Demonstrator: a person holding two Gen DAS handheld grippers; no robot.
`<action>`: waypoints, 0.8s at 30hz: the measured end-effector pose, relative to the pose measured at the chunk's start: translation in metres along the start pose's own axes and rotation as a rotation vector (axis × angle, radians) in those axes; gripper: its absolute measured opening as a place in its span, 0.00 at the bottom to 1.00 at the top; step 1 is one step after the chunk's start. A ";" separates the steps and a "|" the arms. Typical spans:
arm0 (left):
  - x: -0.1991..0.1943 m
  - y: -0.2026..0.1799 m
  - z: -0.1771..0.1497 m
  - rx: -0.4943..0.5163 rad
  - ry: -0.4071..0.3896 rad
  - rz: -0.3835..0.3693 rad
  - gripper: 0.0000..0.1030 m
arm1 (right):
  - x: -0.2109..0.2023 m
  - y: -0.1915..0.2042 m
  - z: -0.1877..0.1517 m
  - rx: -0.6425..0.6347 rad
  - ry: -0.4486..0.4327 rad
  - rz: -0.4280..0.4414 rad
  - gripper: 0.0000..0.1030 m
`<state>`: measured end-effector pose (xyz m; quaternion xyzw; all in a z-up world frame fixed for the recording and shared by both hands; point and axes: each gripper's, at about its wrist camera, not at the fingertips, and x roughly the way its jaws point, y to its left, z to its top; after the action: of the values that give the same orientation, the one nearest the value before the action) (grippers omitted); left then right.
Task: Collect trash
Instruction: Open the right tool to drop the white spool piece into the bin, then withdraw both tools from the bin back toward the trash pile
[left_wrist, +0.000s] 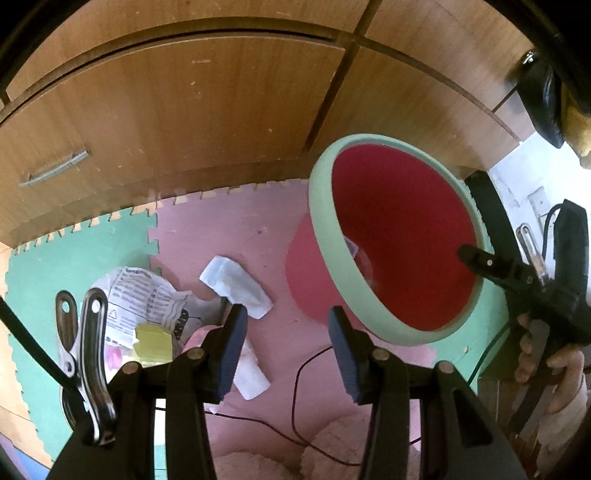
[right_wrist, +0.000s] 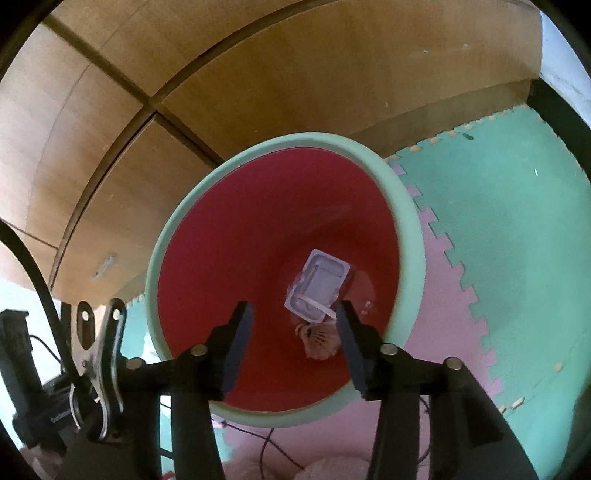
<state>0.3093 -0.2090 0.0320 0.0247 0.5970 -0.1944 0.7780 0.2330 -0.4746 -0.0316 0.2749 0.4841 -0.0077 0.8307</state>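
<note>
A red bin with a pale green rim (left_wrist: 321, 221) stands on the foam mat, right of centre in the left wrist view. Left of it lie a white wrapper (left_wrist: 236, 286), a crumpled printed leaflet (left_wrist: 144, 299), a yellow scrap (left_wrist: 153, 341) and a white strip (left_wrist: 253, 374). My left gripper (left_wrist: 288, 314) hangs open above the mat between this litter and the bin, with nothing in it. My right gripper (right_wrist: 293, 308) is open over the bin's rim (right_wrist: 410, 229). Inside lie a clear plastic tray (right_wrist: 319, 284) and a shuttlecock (right_wrist: 317, 341), which no pad touches.
A wooden cabinet (left_wrist: 184, 110) with a drawer handle (left_wrist: 55, 170) rises just behind the bin. Pink and green puzzle mats (right_wrist: 517, 258) cover the floor. A thin black cable (left_wrist: 295, 387) loops near me. A hand (left_wrist: 554, 365) holds the right gripper. Black gear (right_wrist: 18, 350) sits at the left.
</note>
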 end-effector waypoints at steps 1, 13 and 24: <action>-0.001 0.002 0.002 0.001 0.000 0.001 0.46 | 0.000 0.002 0.001 -0.005 0.001 -0.010 0.50; -0.007 0.031 0.005 -0.018 -0.003 -0.002 0.46 | 0.001 0.024 0.004 -0.025 0.008 -0.066 0.50; -0.019 0.064 -0.009 0.014 -0.017 -0.028 0.46 | -0.004 0.073 -0.009 -0.094 -0.039 -0.077 0.53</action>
<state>0.3179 -0.1421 0.0346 0.0200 0.5892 -0.2097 0.7801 0.2447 -0.4092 0.0012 0.2166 0.4778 -0.0226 0.8510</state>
